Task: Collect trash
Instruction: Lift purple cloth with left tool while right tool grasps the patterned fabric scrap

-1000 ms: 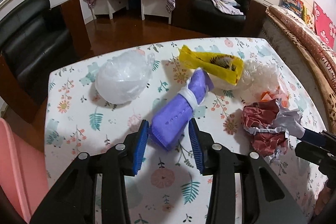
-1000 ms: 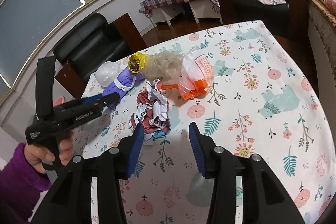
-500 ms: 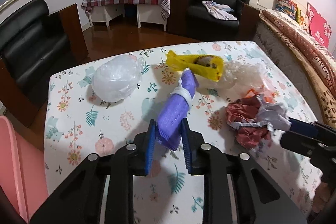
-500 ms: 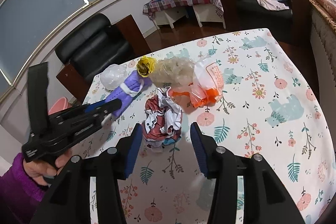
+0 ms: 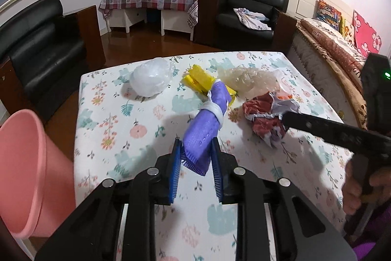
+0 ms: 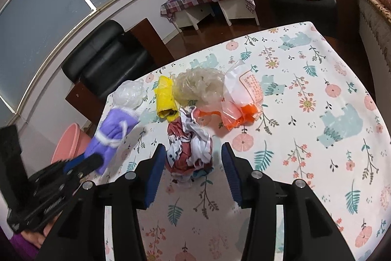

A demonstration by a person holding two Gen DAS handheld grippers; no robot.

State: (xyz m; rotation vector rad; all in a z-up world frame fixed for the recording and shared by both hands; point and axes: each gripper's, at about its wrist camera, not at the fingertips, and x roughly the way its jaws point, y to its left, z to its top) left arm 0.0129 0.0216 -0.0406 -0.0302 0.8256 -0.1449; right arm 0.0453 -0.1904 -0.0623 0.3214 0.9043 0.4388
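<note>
Nearest, left gripper (image 5: 195, 163) is clamping the purple rolled cloth bundle tied with white string (image 5: 204, 129), lifting it above the floral tablecloth (image 5: 136, 163). Right gripper (image 6: 191, 170) is standing wide, straddling the crumpled red-and-white paper wad (image 6: 189, 151) without pressing it. Farther: yellow plastic bag (image 6: 165, 99), orange-and-white plastic bag (image 6: 240, 102), cloudy crumpled film (image 6: 199, 83), clear plastic ball (image 5: 151, 77). Pink plastic bucket (image 5: 22, 173) is sitting beside the table.

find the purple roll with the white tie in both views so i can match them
Left wrist view: the purple roll is at centre, its near end clamped in the left hand-held gripper, lifted off the table.
Right wrist view: it is at the left edge, sticking up from the left hand-held gripper.
Shared landmark: the yellow bag, just beyond the roll.
</note>
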